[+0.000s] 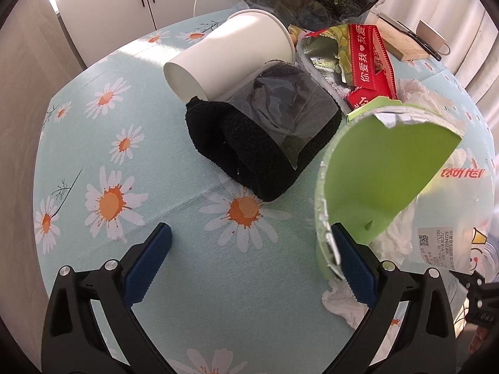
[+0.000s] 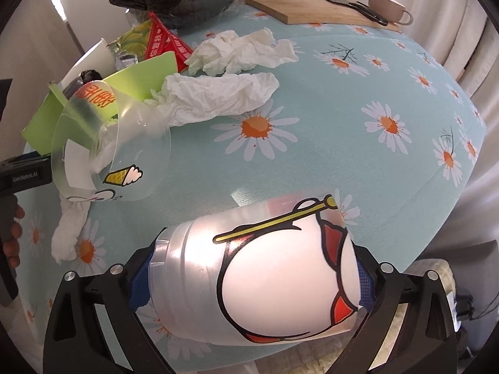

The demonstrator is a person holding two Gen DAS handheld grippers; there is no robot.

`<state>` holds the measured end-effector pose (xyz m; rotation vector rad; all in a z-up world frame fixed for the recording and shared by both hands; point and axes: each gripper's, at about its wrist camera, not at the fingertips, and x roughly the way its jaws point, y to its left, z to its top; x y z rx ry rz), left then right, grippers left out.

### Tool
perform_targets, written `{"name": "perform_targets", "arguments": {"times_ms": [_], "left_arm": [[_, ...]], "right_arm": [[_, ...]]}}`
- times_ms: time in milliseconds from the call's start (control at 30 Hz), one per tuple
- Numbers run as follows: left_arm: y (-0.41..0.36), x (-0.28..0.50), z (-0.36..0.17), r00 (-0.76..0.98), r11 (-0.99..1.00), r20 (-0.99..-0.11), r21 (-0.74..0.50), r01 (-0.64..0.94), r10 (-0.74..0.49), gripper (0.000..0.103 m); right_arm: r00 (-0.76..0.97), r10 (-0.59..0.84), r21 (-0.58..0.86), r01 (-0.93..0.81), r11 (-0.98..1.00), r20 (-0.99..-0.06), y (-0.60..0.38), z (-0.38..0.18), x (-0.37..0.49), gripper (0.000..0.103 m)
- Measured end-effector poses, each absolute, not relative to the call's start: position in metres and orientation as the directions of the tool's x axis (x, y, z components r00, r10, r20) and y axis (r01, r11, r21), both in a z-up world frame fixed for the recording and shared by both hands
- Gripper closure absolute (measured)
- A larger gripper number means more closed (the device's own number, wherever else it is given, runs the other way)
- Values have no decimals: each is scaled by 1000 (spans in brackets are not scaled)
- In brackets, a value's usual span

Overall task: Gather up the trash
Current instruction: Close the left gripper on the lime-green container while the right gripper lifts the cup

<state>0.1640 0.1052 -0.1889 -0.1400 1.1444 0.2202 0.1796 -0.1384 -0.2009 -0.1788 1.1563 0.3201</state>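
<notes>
Printed plastic cup in right tongs.

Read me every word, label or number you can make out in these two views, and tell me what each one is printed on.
"你爱我 我爱" on the red wrapper.
"GenRobot.AI" on the left gripper body, seen in the right wrist view.
Orange characters on the clear cup: mirrored, not readable.
White sticker with QR code on that cup: digits too small to read.
Printed plastic cup held in the right gripper: cartoon only, no words.
</notes>
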Motion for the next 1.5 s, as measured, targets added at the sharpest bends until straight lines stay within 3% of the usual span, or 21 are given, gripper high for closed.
{"name": "perform_targets", "arguments": {"times_ms": [100, 267, 367, 467, 967, 1500], "left_arm": [[103, 160, -185, 396, 975, -915, -7, -221, 83, 24], [103, 152, -176, 392, 979, -920, -75, -188, 5, 73], [113, 145, -175, 393, 963, -916, -174, -205, -82, 89], [114, 137, -171, 404, 966, -911, -170, -194, -79, 98], [121, 97, -147, 461, 962, -887, -136, -236, -13, 100], [138, 80, -87, 593, 931, -804, -245, -271, -39, 100]], "right_arm": [[348, 193, 71, -334, 940, -917, -143, -195, 186, 36], [307, 272, 155, -356, 922, -912, -154, -189, 181, 36], [318, 300, 171, -376, 911, -899, -155, -177, 176, 36], [324, 325, 182, -402, 897, -888, -152, -164, 175, 36], [404, 393, 208, -431, 878, -826, -172, -114, 124, 36], [473, 455, 189, -507, 841, -755, -171, -73, 108, 36]]}}
